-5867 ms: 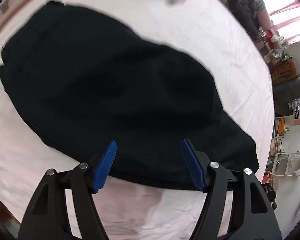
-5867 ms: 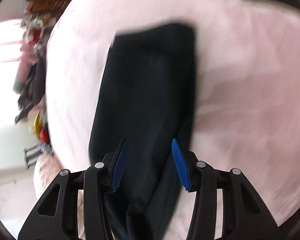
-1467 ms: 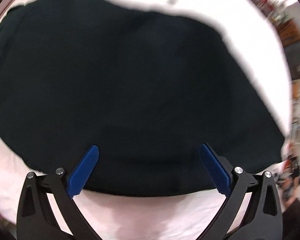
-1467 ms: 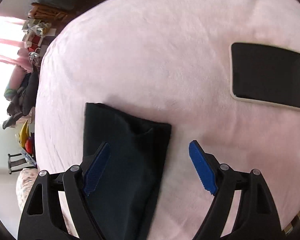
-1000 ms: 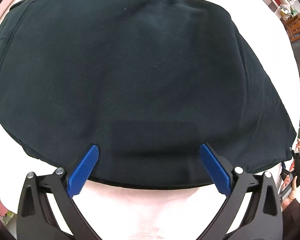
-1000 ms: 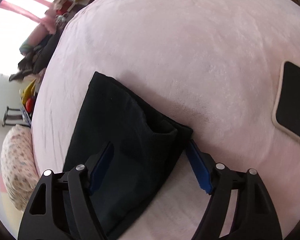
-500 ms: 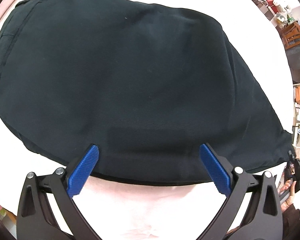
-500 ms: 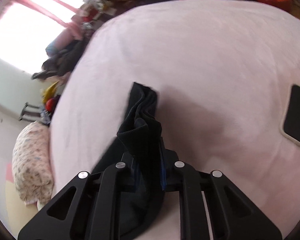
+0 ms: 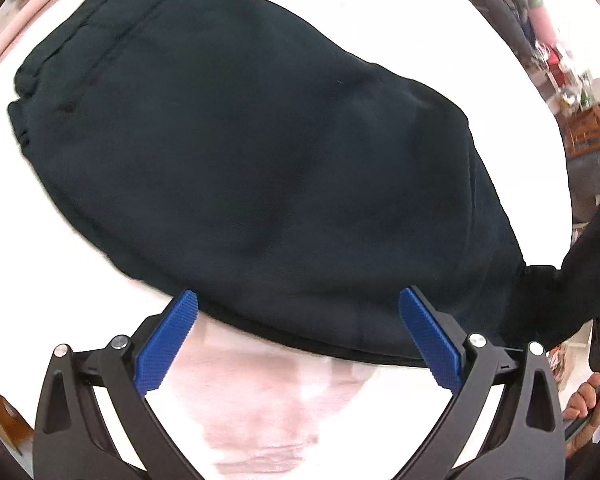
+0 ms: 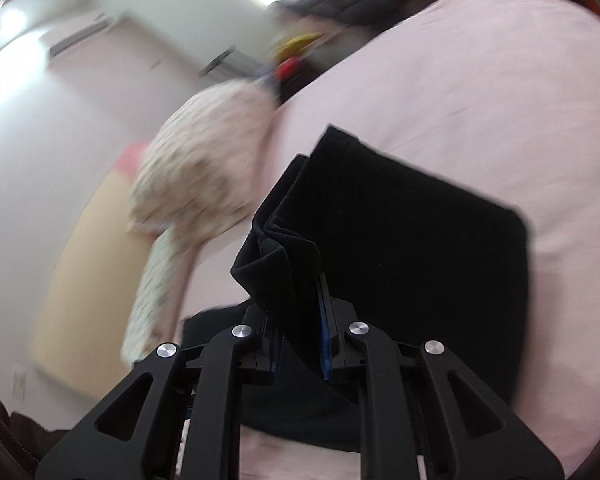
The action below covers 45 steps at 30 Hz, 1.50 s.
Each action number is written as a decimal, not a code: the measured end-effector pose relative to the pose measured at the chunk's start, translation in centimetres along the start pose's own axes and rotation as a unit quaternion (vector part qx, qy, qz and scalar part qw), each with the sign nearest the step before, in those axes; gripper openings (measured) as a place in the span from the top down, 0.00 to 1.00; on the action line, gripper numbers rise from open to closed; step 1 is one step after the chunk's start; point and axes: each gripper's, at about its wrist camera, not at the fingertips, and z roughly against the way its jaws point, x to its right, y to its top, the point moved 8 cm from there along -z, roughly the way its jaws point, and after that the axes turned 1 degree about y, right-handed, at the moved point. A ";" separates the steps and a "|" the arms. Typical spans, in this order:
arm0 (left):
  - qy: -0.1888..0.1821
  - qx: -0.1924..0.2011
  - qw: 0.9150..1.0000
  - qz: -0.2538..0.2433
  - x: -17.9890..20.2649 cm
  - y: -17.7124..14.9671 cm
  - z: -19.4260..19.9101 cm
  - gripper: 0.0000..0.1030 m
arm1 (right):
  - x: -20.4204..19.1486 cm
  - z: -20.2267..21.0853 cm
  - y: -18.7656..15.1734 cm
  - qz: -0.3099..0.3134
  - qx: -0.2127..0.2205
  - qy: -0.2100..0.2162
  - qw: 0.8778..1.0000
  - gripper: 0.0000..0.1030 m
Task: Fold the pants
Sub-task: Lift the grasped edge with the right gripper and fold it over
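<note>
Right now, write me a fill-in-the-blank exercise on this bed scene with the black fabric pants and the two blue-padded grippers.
1. The black fabric pants lie on a pale ____ bed cover.
2. The right gripper is shut on the pants' ____ end.
3. The left gripper has its jaws ____ and holds nothing.
4. The grippers' ribbed pads are coloured ____.

Missing words: pink; leg; open; blue

Left wrist view steeply down, right wrist view shallower, both close on pants (image 9: 260,152)
</note>
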 end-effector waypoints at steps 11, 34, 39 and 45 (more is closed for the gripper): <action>-0.004 0.011 0.999 0.036 -4.8 -1.9 1.6 0.02 | -5.8 -14.5 -12.5 0.019 -0.173 -0.023 0.984 0.85; -0.041 0.023 0.996 0.078 -10.3 -5.4 4.9 0.02 | -8.6 -22.3 -14.9 0.076 -0.214 -0.058 0.972 0.85; -0.041 0.019 0.997 0.068 -9.2 -5.0 4.5 0.02 | -8.5 -24.4 -17.3 0.168 -0.257 -0.128 0.943 0.83; -0.032 0.021 0.997 0.062 -8.4 -4.7 4.4 0.02 | -11.2 -22.8 -18.5 0.258 -0.277 -0.119 0.918 0.48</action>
